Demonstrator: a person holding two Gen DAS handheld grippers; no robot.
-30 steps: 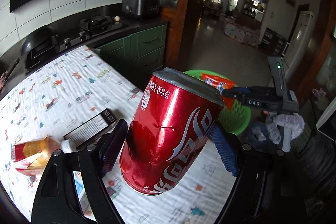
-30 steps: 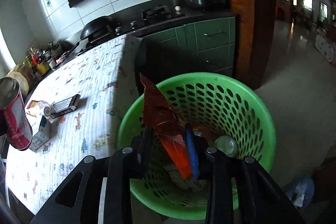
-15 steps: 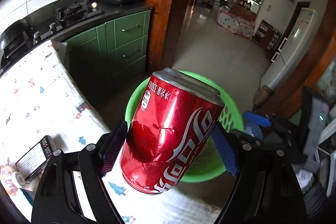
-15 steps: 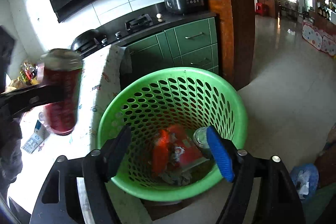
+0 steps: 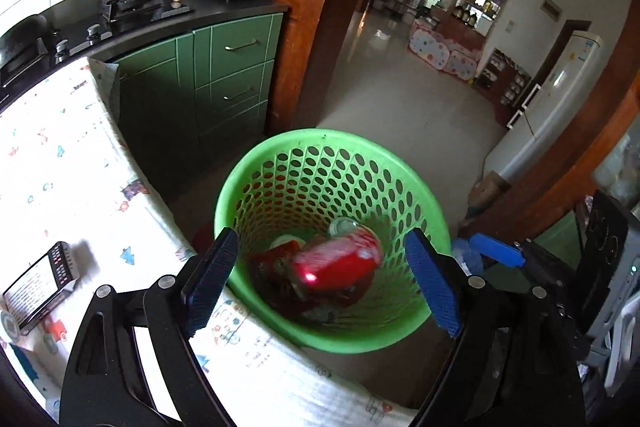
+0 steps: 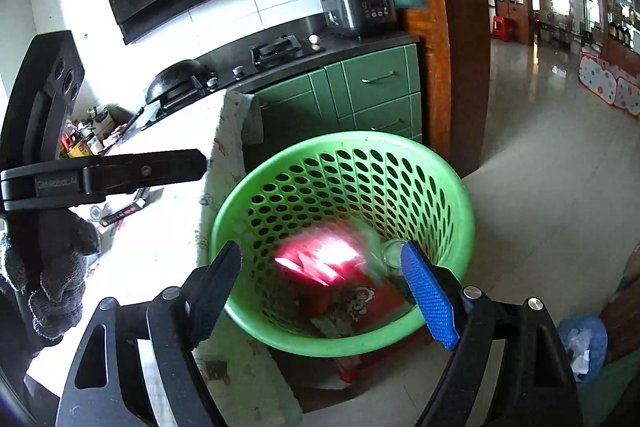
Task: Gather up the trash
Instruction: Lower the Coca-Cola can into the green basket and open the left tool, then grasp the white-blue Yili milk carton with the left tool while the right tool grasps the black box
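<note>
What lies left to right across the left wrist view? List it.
Black box on the tablecloth → green basket holding the red can → right tongs → white fridge.

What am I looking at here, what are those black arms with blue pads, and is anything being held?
These are two handheld grippers, each with a fisheye camera looking along its fingers. One picture is from the left gripper, the other from the right gripper; a gloved hand holds the left one. Both are open and hold nothing. Below them a green basket contains a blurred red Coca-Cola can and wrappers. A small black-edged box lies on the table's patterned cloth.
</note>
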